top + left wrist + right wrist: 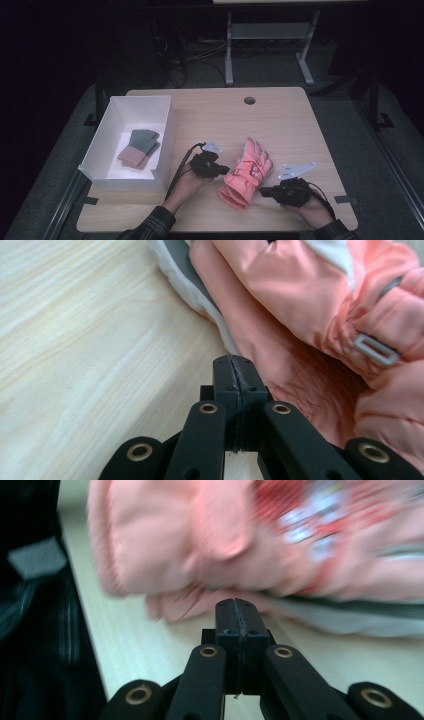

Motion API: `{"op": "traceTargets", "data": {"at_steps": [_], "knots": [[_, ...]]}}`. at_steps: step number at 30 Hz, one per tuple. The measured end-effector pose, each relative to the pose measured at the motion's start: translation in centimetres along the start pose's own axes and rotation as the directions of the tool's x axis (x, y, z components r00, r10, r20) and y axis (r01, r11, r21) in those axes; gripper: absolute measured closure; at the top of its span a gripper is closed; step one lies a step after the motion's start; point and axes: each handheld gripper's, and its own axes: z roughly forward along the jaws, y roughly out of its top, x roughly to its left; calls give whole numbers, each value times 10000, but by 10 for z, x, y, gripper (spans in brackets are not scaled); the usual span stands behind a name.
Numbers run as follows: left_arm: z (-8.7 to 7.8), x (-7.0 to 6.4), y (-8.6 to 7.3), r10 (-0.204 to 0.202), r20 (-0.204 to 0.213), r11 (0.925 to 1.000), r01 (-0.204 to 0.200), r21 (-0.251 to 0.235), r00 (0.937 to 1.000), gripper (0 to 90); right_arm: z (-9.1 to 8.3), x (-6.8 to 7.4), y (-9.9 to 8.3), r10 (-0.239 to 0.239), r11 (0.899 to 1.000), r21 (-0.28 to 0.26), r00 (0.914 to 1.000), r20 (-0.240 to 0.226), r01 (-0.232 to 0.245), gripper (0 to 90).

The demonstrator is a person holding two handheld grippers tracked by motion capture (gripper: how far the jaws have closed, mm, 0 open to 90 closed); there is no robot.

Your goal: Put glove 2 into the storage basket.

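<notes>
A puffy, quilted salmon-pink ski glove [247, 174] with a patterned back and grey-white palm lies flat on the pale wood-grain surface [280, 120], between the two tools. The left hand-held gripper [223, 169] sits just beside its cuff, jaws clenched together on nothing; the right hand-held gripper [265, 191] is likewise pressed closed and empty, near the glove's opposite edge. A white rectangular box [116, 112] holds grey-and-pink knitted gloves [139, 148].

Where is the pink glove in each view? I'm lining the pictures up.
High view: pink glove lies centre-right on the table, between both tools.
Left gripper view: upper right, beyond the shut jaws.
Right gripper view: across the top, blurred.
Shared landmark: the pale wooden table.
</notes>
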Motion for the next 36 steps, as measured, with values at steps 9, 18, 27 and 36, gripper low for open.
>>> {"op": "traceTargets", "data": {"at_steps": [9, 18, 27, 36], "knots": [[-18, 3, -1, -244, -150, 9997, 244, -29, 9996, 892, -15, -23, 18, 350, 9903, -1370, 9949, 951, -217, 900], [-20, 4, -2, -337, -93, 9994, 337, -15, 9994, 880, 2, -26, 23, 223, 9939, -1097, 9945, 1021, -111, 900], [-20, 4, 0, -317, -64, 9995, 316, -66, 9995, 867, 24, -27, 25, 105, 9992, -402, 9927, 1203, -57, 900], [-29, -3, 15, -42, -3, 9995, 42, -324, 10000, 679, 39, -26, 24, 173, 9997, 122, 9898, 1416, -192, 900]]}}
